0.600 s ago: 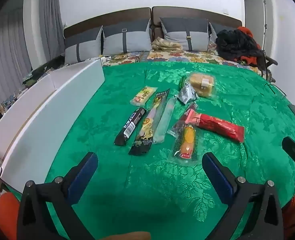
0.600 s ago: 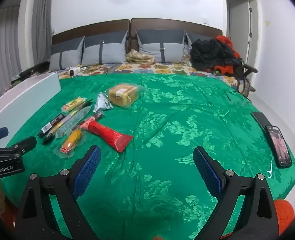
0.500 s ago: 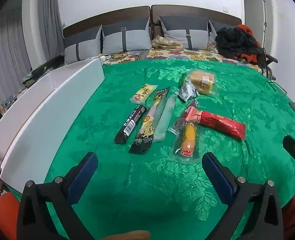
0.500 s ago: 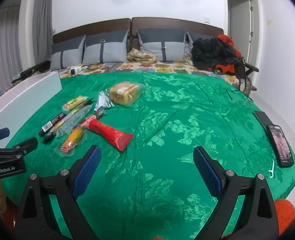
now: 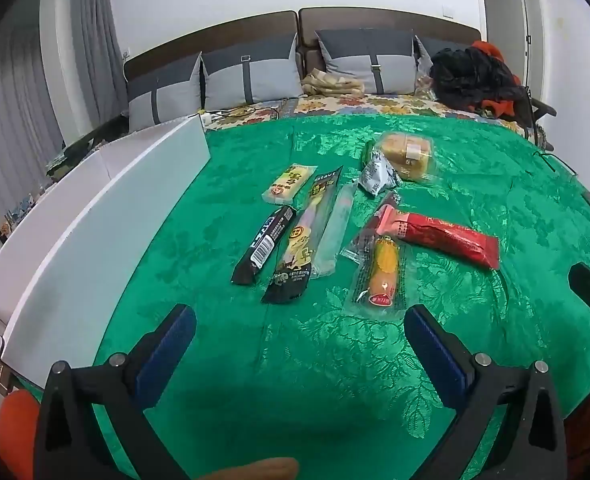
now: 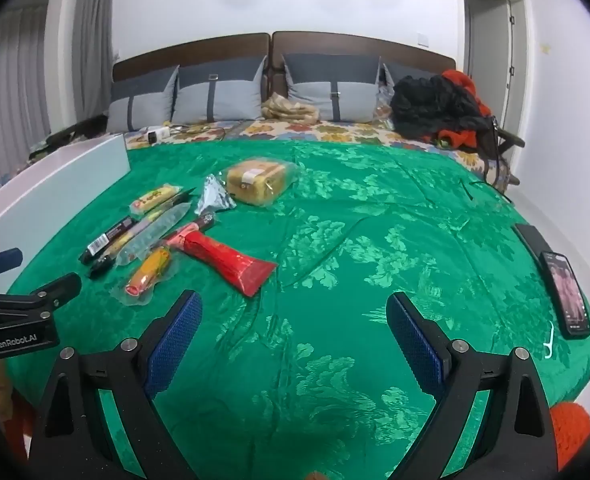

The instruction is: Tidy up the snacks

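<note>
Several snack packets lie on the green bedspread [image 5: 475, 168]: a red packet [image 5: 443, 238] [image 6: 225, 258], an orange sausage in clear wrap [image 5: 383, 270] [image 6: 149, 270], a black bar [image 5: 265, 244], a long dark-and-yellow packet [image 5: 305, 236], a yellow bar [image 5: 289, 184], a silver packet [image 5: 377, 176] and a bagged bread loaf [image 5: 409, 154] [image 6: 261, 180]. My left gripper [image 5: 301, 330] is open and empty, just short of the sausage. My right gripper [image 6: 293, 320] is open and empty, to the right of the snacks.
A long white open box [image 5: 107, 216] lies along the left of the bedspread. A phone [image 6: 567, 292] and a dark flat object lie at the right edge. Pillows [image 6: 219, 94] and a heap of dark clothes [image 6: 439, 108] are at the back.
Both grippers have eased slightly forward toward the snacks, which sit a bit lower and nearer in both views. Both stay open.
</note>
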The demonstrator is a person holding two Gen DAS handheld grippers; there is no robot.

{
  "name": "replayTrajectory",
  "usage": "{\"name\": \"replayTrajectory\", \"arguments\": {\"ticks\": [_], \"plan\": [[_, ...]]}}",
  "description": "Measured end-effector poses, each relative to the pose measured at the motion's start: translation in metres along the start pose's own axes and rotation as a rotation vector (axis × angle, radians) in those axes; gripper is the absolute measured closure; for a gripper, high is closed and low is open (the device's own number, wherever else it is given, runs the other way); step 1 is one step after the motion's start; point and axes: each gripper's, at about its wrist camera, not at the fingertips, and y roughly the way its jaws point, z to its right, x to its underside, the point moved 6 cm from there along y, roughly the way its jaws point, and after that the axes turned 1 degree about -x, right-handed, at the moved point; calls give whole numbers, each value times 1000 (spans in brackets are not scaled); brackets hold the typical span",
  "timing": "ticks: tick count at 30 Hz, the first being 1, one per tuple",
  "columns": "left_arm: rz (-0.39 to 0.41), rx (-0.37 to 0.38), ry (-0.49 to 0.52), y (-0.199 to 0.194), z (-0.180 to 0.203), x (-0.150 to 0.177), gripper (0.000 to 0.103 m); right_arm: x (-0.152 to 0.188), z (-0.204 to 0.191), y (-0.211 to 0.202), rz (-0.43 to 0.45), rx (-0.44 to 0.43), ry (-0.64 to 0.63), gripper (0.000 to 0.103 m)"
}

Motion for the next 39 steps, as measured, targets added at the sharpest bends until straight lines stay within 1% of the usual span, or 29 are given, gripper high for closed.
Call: {"name": "replayTrajectory", "arguments": {"ticks": [39], "plan": [[-17, -20, 13, 5, -2, 8, 0, 4, -1, 3, -7, -10, -7, 8]]}}
